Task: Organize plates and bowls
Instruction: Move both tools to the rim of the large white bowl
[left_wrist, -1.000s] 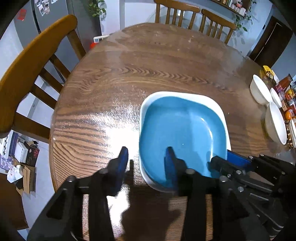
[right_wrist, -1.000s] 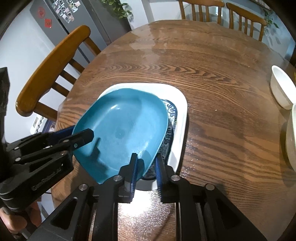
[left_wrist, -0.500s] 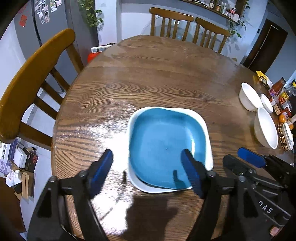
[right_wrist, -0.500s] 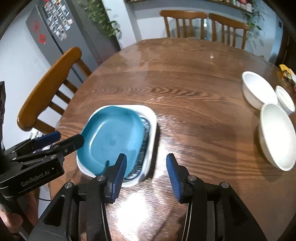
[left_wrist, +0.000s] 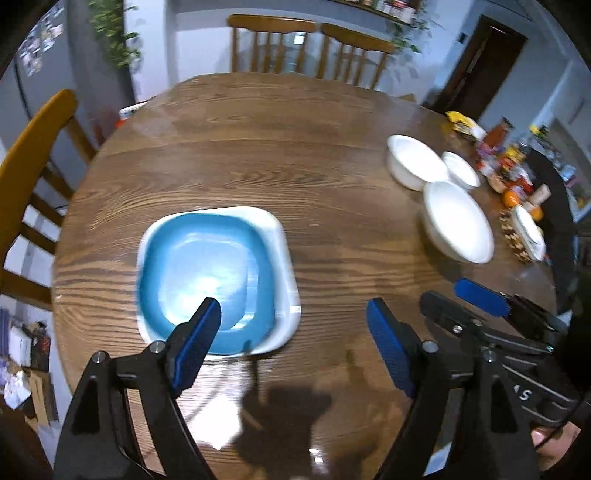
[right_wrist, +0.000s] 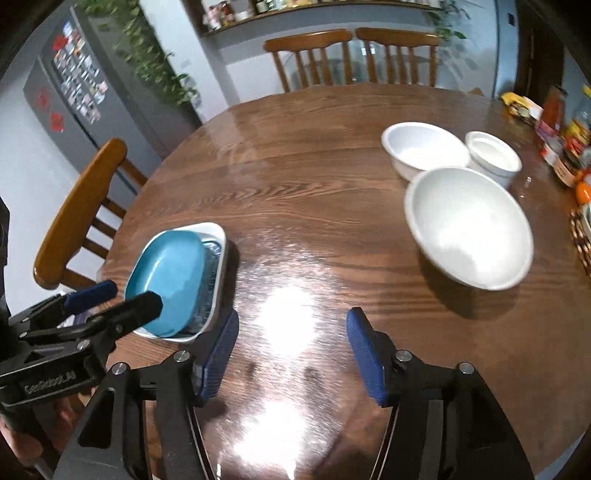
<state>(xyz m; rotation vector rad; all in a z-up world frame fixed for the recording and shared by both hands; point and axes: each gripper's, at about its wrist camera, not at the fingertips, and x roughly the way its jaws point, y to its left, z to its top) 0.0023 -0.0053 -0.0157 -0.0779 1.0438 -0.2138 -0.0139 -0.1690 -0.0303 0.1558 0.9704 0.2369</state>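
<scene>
— Right wrist view: right gripper (right_wrist: 291, 350) empty, jaws widening over bare table (right_wrist: 295, 206). Just let go?

— Yes. Left gripper (left_wrist: 293, 345) wide too, nothing between. Blue plate (left_wrist: 203, 273), clamped a second ago, now nested in white plate (left_wrist: 284, 258) at ten o'clock. Next, probably: three white bowls (right_wrist: 469, 225) at two o'clock, unstacked.
</scene>
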